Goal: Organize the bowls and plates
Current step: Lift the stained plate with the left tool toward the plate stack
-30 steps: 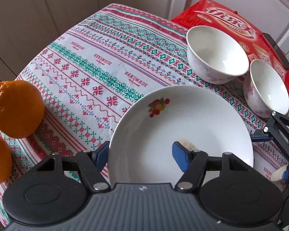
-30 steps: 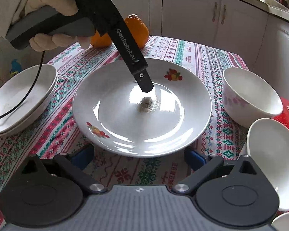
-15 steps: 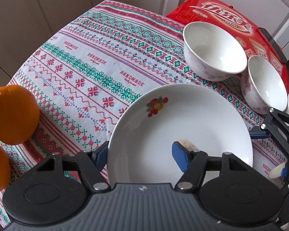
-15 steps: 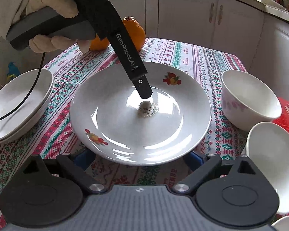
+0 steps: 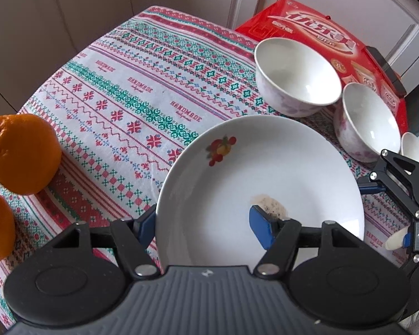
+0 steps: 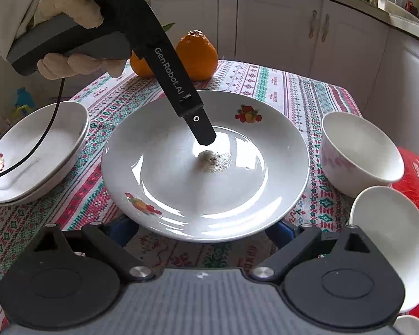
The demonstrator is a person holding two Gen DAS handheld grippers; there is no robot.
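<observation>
A white deep plate [image 5: 265, 167] with fruit decals and a brownish stain [image 6: 212, 160] in its middle hangs a little above the patterned tablecloth. My left gripper [image 5: 204, 226] is shut on it: one blue pad sits inside by the stain, the other outside under the rim. In the right wrist view a gloved hand [image 6: 69, 14] holds that gripper, and its finger [image 6: 201, 131] points down into the plate [image 6: 181, 189]. My right gripper [image 6: 201, 233] stands open, both fingertips tucked beneath the plate's near edge and touching nothing I can see.
Two white bowls [image 5: 296, 72] [image 5: 368, 120] sit at the right by a red box [image 5: 315, 25]. Stacked plates [image 6: 33, 150] lie at the left of the right wrist view. Two oranges [image 5: 22, 153] rest near the table's edge. White cabinets surround the table.
The plate has come nearer to my right gripper and now covers its fingertips. In the left wrist view the tablecloth has shifted slightly while the plate stays fixed between the fingers.
</observation>
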